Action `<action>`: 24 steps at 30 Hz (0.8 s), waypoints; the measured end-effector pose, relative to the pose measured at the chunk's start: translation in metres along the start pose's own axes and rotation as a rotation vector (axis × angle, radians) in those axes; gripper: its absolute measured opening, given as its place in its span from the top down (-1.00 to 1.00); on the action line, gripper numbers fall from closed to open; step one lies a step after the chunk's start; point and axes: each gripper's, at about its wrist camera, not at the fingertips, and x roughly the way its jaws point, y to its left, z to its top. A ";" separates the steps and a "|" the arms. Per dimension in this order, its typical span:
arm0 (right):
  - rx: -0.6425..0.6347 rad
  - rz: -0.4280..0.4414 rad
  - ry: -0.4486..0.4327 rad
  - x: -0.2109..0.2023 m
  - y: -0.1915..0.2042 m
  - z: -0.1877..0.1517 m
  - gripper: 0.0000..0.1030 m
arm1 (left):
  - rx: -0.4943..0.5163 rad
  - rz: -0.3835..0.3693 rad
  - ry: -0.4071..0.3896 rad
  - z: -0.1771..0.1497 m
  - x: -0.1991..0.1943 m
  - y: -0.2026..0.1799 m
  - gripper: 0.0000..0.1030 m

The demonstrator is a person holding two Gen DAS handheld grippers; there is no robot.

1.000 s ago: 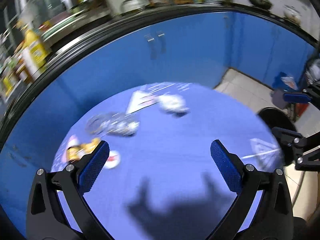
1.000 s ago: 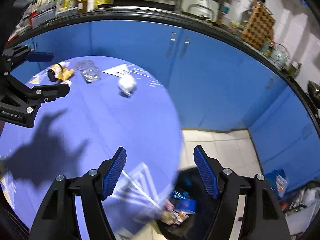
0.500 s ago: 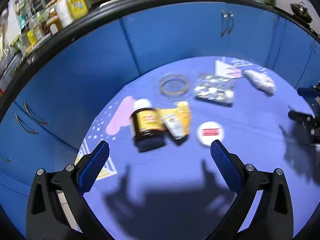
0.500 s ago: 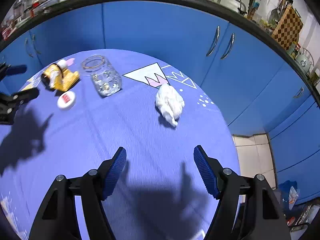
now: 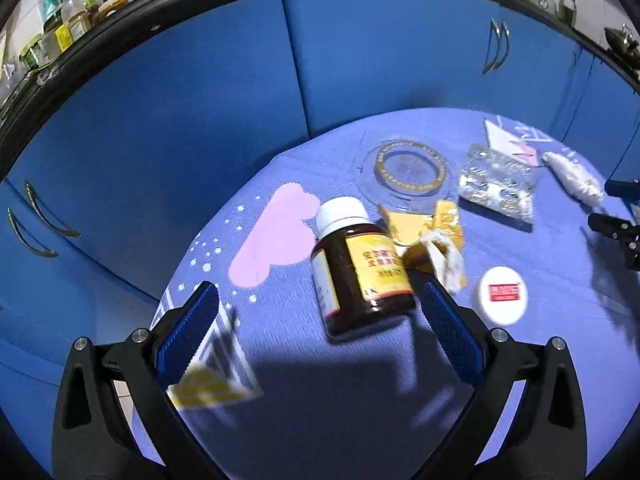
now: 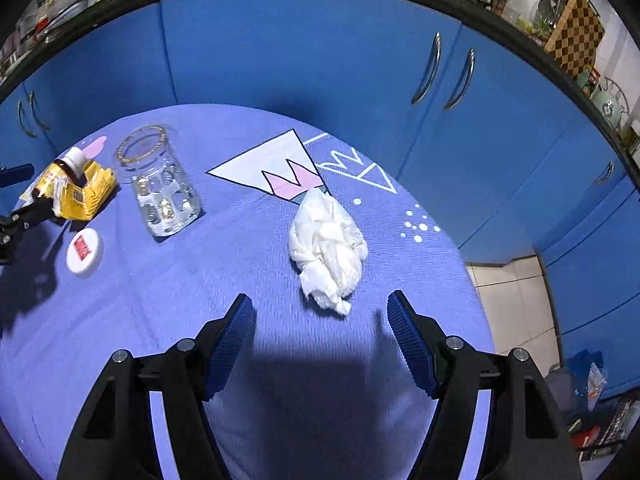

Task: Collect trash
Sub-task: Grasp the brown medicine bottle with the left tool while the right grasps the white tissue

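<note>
A brown medicine bottle with a white cap lies on the round blue table, beside a torn yellow wrapper and a loose white cap. My left gripper hovers open just in front of the bottle, nothing between its fingers. A crumpled white tissue lies near the table's right side. My right gripper stands open right in front of the tissue, empty. The bottle, wrapper and cap show far left in the right wrist view.
A clear glass jar with a gold rim stands mid-table, also the jar in the left view. Blue cabinet doors ring the table. Tiled floor lies beyond the right edge, with clutter low right.
Both grippers swung over the table and sank toward it. The left one now faces the bottle and wrapper; the right one left the bin at the table's edge and now faces the tissue.
</note>
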 end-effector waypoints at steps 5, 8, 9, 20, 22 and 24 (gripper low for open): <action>-0.007 0.029 -0.005 0.012 0.006 0.007 -0.18 | -0.020 -0.020 0.024 0.001 0.015 0.006 -0.68; -0.016 0.039 -0.014 0.012 0.009 0.008 0.09 | -0.055 -0.060 0.037 0.000 0.019 0.013 -0.44; -0.022 0.037 -0.015 0.011 0.010 0.007 0.18 | -0.064 -0.077 0.038 -0.001 0.018 0.015 -0.29; -0.098 0.020 -0.013 -0.009 0.024 -0.020 0.67 | -0.030 -0.060 -0.012 -0.014 -0.006 0.008 0.14; -0.108 0.022 -0.015 -0.017 0.028 -0.026 0.67 | -0.031 -0.062 -0.019 -0.018 -0.013 0.009 0.16; -0.119 0.025 -0.018 -0.023 0.031 -0.031 0.67 | -0.029 -0.063 -0.025 -0.024 -0.020 0.009 0.18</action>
